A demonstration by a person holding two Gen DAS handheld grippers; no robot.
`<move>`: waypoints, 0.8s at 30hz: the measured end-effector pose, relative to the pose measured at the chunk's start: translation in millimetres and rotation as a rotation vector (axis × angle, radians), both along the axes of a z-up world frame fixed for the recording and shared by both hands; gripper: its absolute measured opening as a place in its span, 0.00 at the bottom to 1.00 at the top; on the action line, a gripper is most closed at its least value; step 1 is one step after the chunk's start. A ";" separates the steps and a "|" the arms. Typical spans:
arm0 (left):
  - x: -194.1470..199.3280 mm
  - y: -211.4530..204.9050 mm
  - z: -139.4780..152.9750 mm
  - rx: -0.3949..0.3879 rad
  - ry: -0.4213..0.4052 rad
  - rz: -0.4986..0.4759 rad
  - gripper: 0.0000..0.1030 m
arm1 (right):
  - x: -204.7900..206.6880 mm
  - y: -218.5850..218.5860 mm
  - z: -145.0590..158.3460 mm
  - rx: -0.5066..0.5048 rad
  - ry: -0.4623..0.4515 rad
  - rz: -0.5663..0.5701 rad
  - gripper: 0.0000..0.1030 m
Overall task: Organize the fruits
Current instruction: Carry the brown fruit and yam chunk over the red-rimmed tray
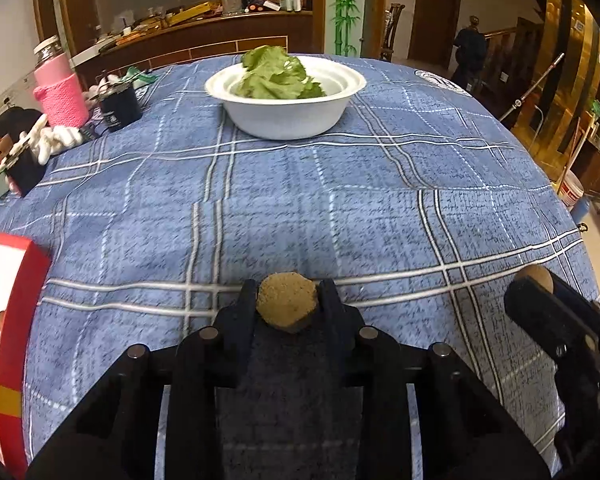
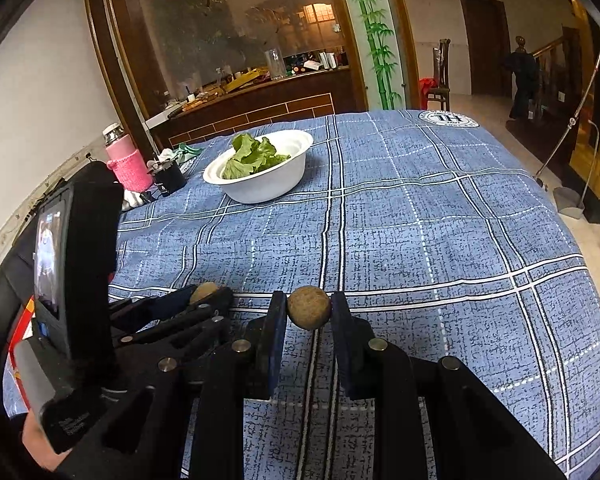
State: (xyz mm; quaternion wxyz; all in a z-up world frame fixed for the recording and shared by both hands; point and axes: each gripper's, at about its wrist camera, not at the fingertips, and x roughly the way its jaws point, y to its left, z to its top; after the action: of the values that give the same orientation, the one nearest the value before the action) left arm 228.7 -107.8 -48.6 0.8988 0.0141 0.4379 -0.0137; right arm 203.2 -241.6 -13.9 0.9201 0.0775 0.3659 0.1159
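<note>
A small round brown fruit (image 1: 287,302) sits between the black fingers of my left gripper (image 1: 288,300), which is shut on it just above the blue checked tablecloth (image 1: 340,208). My right gripper (image 2: 309,307) is shut on a second brown round fruit (image 2: 309,306). The two grippers are side by side: the right one with its fruit (image 1: 534,276) shows at the right edge of the left wrist view, and the left one with its fruit (image 2: 204,293) shows at the left of the right wrist view. A white bowl (image 1: 296,120) of green leaves (image 1: 278,74) stands farther back on the table.
A red and white box (image 1: 8,320) lies at the table's left edge. A pink bottle (image 1: 58,88), a black cup (image 1: 120,106) and small white items (image 1: 58,138) stand at the far left. A person (image 1: 470,54) stands in the room beyond the table's right side.
</note>
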 end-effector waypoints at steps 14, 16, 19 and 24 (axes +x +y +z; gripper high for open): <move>-74.3 61.4 31.4 0.027 -0.025 0.107 0.27 | -21.0 42.4 6.7 -0.068 0.005 0.064 0.23; -85.4 71.7 36.6 0.023 -0.031 0.123 0.27 | -30.4 55.5 9.9 -0.072 0.002 0.087 0.23; -101.0 87.9 42.7 0.009 -0.035 0.147 0.27 | -44.6 76.7 14.8 -0.084 -0.007 0.121 0.22; -126.7 116.1 53.1 -0.004 -0.064 0.191 0.27 | -66.9 112.2 23.2 -0.089 -0.021 0.174 0.22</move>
State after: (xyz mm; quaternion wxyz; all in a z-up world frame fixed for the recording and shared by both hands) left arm 102.0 8.4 4.5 0.9096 -0.0292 0.4081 0.0717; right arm 136.2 -129.3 9.3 0.9129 0.0032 0.3664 0.1797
